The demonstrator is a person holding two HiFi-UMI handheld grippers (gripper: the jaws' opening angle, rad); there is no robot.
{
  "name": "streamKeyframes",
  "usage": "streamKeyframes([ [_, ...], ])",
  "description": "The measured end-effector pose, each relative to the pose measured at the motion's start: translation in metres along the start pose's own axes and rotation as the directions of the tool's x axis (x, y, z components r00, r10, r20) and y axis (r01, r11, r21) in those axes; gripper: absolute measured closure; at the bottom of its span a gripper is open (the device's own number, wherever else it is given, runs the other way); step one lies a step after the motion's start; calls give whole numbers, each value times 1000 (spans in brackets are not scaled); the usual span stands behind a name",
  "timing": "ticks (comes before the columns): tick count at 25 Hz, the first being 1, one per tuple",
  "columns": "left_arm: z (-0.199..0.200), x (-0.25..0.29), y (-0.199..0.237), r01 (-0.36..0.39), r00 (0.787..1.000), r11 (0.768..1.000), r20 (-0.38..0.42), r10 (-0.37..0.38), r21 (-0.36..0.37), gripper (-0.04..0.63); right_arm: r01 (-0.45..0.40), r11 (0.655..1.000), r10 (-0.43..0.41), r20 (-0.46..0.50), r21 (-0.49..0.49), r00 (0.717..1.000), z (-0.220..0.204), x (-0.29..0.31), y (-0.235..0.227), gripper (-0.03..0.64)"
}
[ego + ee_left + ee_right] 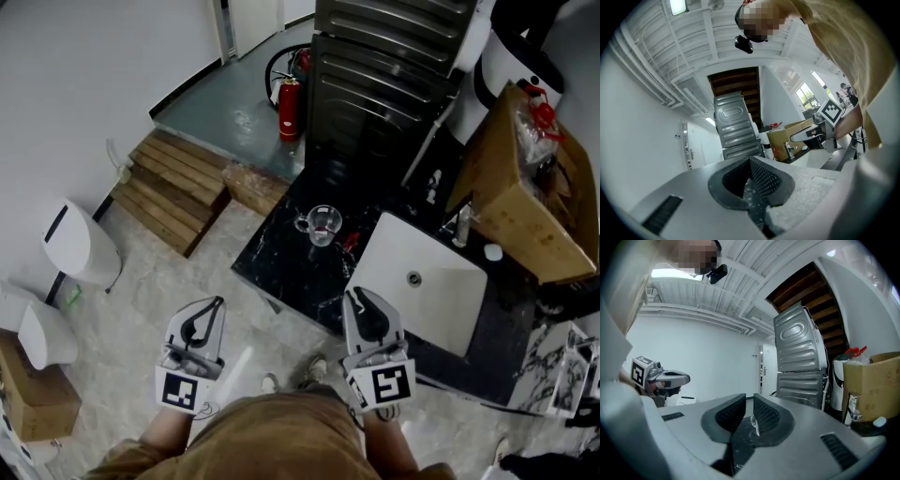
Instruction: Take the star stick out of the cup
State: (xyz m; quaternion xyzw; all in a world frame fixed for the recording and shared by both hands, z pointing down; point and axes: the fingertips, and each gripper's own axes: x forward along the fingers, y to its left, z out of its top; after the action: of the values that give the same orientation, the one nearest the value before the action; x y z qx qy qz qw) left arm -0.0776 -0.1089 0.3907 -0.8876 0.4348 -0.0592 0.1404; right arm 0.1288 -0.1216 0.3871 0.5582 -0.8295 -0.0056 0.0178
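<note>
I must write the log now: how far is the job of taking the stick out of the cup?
Done: nothing visible. The cup stands on the dark counter; the stick is too small to see. In hand: nothing; left gripper and right gripper are empty, far from it. Left: reach, grip the stick, lift it out.

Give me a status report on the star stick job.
Left gripper shut, right gripper barely open, both empty, short of the counter. Glass cup untouched; star stick not discernible. Nothing in the way.
</note>
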Motion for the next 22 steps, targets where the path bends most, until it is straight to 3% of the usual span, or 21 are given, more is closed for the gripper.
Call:
streamKeyframes([
  [2,1,2,1,-3,1000,1000,3,3,-1,594,3,1000,-3,-9,4,1000,-3,2,-2,529],
  [22,3,5,7,-53,998,999,-23,53,6,594,-14,1000,13,-57,-12,998,-29,21,-16,531],
])
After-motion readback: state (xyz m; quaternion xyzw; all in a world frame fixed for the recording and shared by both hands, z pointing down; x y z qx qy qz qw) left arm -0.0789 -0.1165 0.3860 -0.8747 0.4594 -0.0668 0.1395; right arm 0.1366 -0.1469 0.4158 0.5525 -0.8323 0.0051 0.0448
